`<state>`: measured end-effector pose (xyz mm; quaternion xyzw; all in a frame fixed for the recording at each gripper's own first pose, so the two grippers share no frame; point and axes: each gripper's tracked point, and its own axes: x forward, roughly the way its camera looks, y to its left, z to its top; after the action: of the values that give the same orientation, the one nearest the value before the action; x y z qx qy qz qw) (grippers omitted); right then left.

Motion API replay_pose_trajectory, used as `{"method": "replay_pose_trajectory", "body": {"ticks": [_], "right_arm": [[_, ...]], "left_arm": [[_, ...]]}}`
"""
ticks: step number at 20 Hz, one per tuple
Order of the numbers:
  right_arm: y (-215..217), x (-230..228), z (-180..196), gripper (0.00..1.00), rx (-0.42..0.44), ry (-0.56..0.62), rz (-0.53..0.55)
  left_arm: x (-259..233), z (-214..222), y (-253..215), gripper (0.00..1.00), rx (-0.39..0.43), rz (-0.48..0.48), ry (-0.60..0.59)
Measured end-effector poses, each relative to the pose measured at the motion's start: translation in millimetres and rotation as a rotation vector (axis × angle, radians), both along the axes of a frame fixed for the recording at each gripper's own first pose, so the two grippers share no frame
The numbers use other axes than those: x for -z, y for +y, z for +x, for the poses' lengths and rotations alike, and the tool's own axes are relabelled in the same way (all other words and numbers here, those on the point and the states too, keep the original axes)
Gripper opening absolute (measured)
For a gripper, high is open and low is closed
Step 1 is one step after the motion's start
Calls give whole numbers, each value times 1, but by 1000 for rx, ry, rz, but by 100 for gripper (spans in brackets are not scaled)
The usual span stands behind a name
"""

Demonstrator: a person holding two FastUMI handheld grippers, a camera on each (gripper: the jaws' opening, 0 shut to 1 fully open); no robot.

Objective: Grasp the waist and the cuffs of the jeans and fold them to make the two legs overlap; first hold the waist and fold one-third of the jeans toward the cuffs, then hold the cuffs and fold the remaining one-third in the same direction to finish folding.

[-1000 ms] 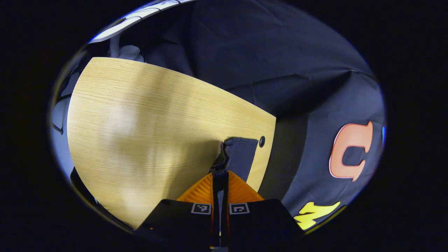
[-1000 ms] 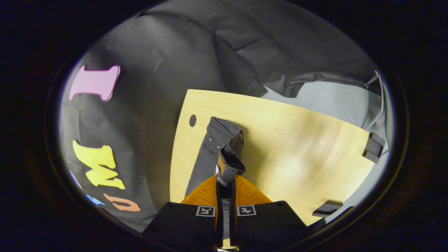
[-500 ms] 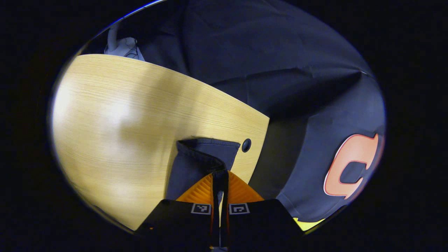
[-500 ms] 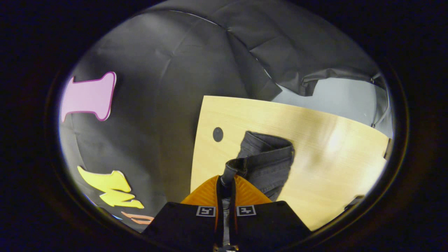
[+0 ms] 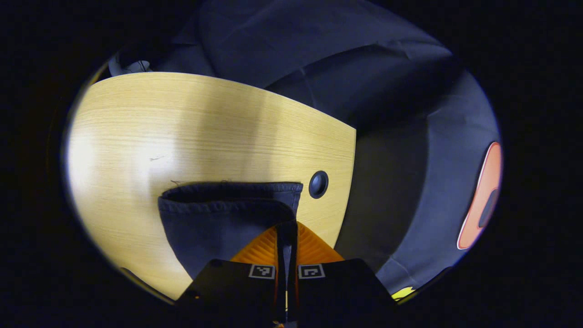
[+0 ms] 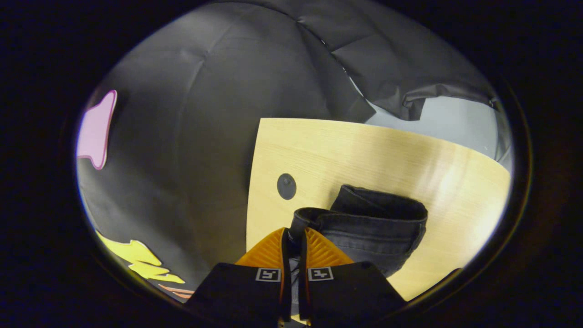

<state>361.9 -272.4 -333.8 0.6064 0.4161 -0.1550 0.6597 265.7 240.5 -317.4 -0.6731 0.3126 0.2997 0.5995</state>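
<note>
In the left gripper view, the left gripper has its orange fingers pressed nearly together on a thin edge of dark denim, at the hemmed cuffs of the jeans. The cuff opening gapes a little just beyond the tips, two layers of hem lying one over the other. In the right gripper view, the right gripper pinches the waist in the same way, its ribbed fingers closed on the thick band where it rolls over.

Both ends rest on the table, near the edge that carries a small round hole, close to that corner; bare wood runs away toward the far edge.

The denim looks soft yet weighty: it droops and bunches rather than holding a shape, so anything unsupported will probably sag and drag. The seamed band and the stitched hem are the firmest, least slippery places to grip, and a pinch through all layers at the outer corner should keep the legs aligned. A bite on only one layer would likely let the lower leg slide askew.
</note>
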Motion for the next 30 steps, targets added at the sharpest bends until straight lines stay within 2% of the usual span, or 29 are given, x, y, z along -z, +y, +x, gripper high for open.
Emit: {"method": "replay_pose_trajectory", "body": {"ticks": [4,5,7,9,10,12,13,14,15,16,17,18,20,21,23,24,25,26,27,28,29,30], "right_arm": [[0,21,0,7,-50,21,-71],[0,24,2,11,-64,17,-84],[0,25,4,14,-87,2,-114],[-2,23,4,27,-112,-10,-146],[-1,19,7,22,-122,-39,-166],[-9,6,6,48,-130,-81,-241],[-11,-2,2,61,-133,-95,-275],[-14,-12,-2,69,-138,-112,-304],[-16,-21,-9,76,-144,-126,-333],[-17,-31,-17,76,-160,-147,-370],[-19,-40,-28,88,-194,-172,-440],[-24,-50,-39,82,-245,-196,-531],[-16,-64,-71,82,-385,-258,-709],[-12,-72,-89,90,-430,-291,-789],[-2,-80,-119,90,-476,-341,-917],[2,-81,-132,82,-485,-350,-951],[7,-80,-149,83,-493,-354,-984],[11,-80,-165,82,-495,-358,-1003],[14,-78,-181,86,-497,-369,-1002],[17,-75,-196,93,-501,-368,-999],[24,-71,-204,99,-503,-369,-990],[26,-63,-210,94,-503,-369,-968]], "left_arm": [[27,-4,-2,6,24,-27,61],[29,-5,-3,8,37,-34,72],[31,-7,-6,17,71,-24,101],[32,-22,-14,30,132,-3,184],[32,-22,-15,36,135,2,184],[23,-21,-23,68,146,0,176],[17,-21,-26,69,160,7,174],[9,-23,-29,69,185,33,170],[-6,-24,-32,69,224,85,138],[-21,-25,-33,69,291,165,119],[-39,-27,-36,69,377,261,100],[-61,-31,-39,70,459,373,68],[-109,-39,-50,70,599,601,-12],[-131,-46,-56,70,659,710,-38],[-169,-63,-68,70,735,895,-100],[-184,-73,-73,70,760,967,-122],[-195,-82,-80,69,778,1008,-153],[-203,-93,-88,74,795,1033,-182],[-209,-104,-93,79,811,1055,-195],[-195,-108,-107,100,823,1057,-203],[-186,-132,-124,100,826,1059,-207],[-200,-153,-143,100,829,1054,-226]]}}
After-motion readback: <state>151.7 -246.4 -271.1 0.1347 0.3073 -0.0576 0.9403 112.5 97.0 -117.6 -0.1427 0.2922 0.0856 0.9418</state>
